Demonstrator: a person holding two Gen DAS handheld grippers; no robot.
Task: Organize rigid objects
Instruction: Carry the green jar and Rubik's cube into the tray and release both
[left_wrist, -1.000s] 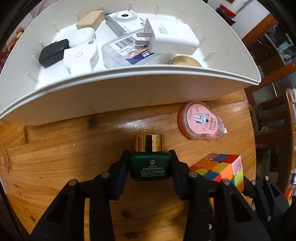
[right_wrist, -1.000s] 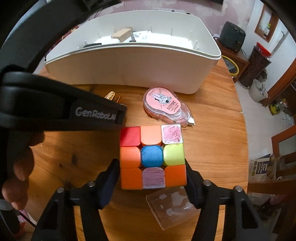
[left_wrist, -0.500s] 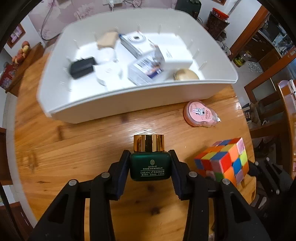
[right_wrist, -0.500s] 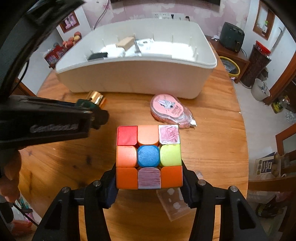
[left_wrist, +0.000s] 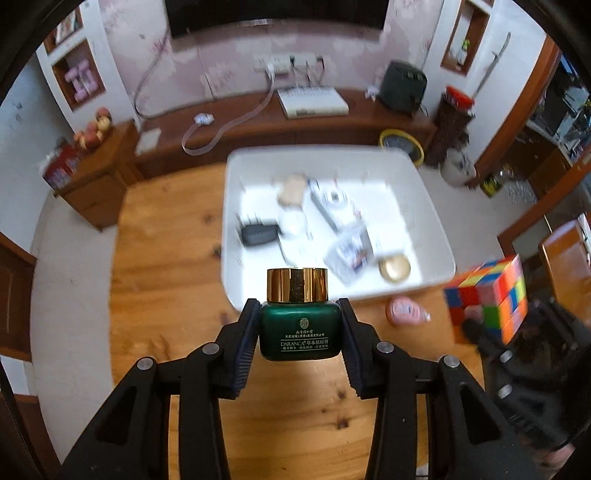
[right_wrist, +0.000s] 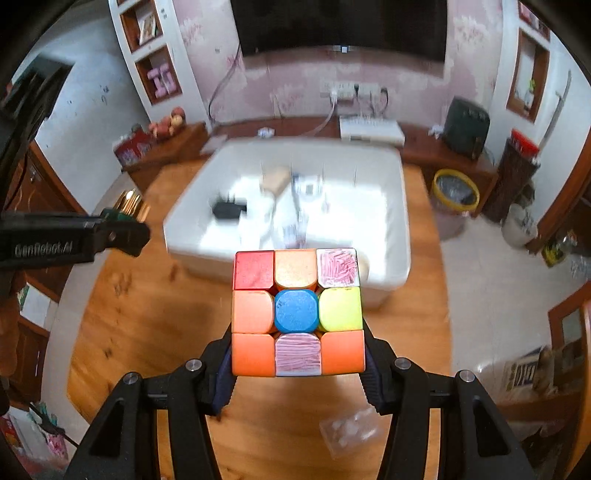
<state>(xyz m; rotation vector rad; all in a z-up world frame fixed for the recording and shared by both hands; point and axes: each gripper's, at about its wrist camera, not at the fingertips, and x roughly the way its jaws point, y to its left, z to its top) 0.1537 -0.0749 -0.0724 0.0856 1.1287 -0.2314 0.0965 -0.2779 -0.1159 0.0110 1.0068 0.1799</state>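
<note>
My left gripper (left_wrist: 298, 332) is shut on a dark green jar (left_wrist: 299, 334) with a gold cap, held high above the round wooden table (left_wrist: 166, 302). My right gripper (right_wrist: 297, 354) is shut on a multicoloured puzzle cube (right_wrist: 297, 312), also lifted well off the table. In the left wrist view the cube (left_wrist: 487, 299) hangs at the right. In the right wrist view the jar (right_wrist: 125, 210) shows at the left, in the other gripper. The white bin (left_wrist: 424, 206) lies below and ahead of both, holding several small items.
A pink tape dispenser (left_wrist: 404, 310) lies on the table beside the bin's near wall. A clear plastic piece (right_wrist: 347, 428) rests near the table's front edge. A wooden sideboard (left_wrist: 258, 122), a yellow-rimmed waste basket (right_wrist: 456, 192) and a chair (left_wrist: 565, 254) stand around the table.
Both grippers have risen well above the table with the jar and the cube in them. The bin now looks smaller and farther below, and the room's back wall has come into view.
</note>
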